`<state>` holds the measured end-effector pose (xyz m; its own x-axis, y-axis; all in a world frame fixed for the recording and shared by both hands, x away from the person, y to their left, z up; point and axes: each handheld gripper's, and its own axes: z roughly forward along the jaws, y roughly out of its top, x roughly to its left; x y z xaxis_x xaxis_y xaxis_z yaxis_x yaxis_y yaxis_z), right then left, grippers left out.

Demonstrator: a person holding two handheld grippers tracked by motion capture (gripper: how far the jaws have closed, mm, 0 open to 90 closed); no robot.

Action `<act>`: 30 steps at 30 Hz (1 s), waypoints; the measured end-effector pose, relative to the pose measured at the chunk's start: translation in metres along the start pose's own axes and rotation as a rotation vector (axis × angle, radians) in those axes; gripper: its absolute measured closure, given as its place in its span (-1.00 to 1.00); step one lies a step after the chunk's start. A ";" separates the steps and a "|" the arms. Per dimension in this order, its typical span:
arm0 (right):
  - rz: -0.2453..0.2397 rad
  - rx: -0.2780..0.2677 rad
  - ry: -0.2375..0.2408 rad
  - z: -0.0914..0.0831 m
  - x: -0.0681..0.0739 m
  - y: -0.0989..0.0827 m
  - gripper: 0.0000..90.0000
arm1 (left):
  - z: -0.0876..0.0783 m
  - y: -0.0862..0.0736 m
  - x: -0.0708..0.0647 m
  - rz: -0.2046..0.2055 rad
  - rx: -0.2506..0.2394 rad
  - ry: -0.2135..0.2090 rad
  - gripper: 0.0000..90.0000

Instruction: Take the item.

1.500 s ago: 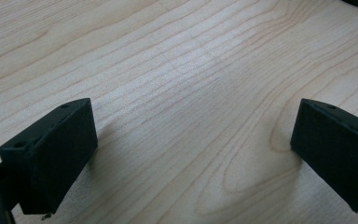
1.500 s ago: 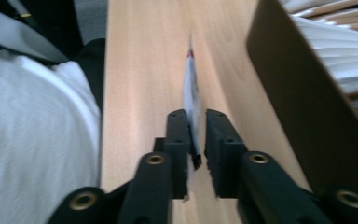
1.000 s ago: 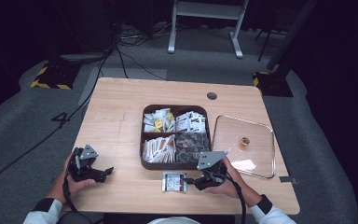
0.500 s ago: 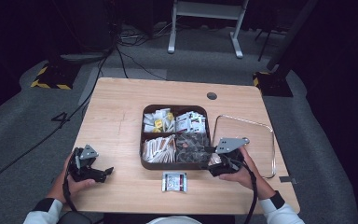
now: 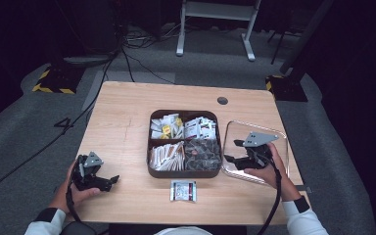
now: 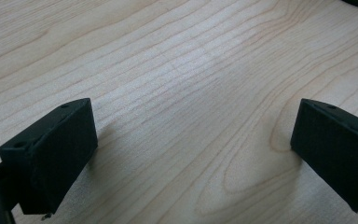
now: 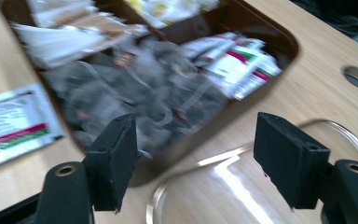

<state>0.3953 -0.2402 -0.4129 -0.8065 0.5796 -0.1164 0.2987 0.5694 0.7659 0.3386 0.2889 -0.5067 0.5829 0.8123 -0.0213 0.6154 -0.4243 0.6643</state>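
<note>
A dark brown tray (image 5: 183, 114) with four compartments of sachets sits mid-table. A small white packet with a red and green stripe (image 5: 183, 190) lies flat on the wood just in front of it. My right gripper (image 5: 231, 151) hovers over the left edge of a clear lid (image 5: 262, 174), jaws pointing at the tray. Its jaws have just been opening and hold nothing. In the right gripper view my right gripper (image 7: 200, 158) faces the tray (image 7: 279, 42), the packet (image 7: 14, 126) and the lid (image 7: 242, 191). My left gripper (image 5: 108, 180) rests open on the table (image 6: 191, 70).
The tray holds white and yellow packets at far left, red-and-green printed ones at far right, pale sachets at near left and dark grey ones (image 5: 203, 152) at near right. A round cable hole (image 5: 222, 101) lies behind the tray.
My right gripper has drawn away from the packet toward the right and now sits over the clear lid's edge, jaws wider. The packet stays on the table. The left gripper has not moved.
</note>
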 end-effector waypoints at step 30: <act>0.260 0.125 -0.173 0.001 -0.092 -0.074 -0.23 | 0.000 0.000 0.000 0.000 0.000 0.000 -0.99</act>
<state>0.4479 -0.3346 -0.4594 -0.5994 0.7994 -0.0411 0.5520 0.4500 0.7019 0.3387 0.2888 -0.5067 0.5831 0.8121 -0.0216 0.6156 -0.4244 0.6641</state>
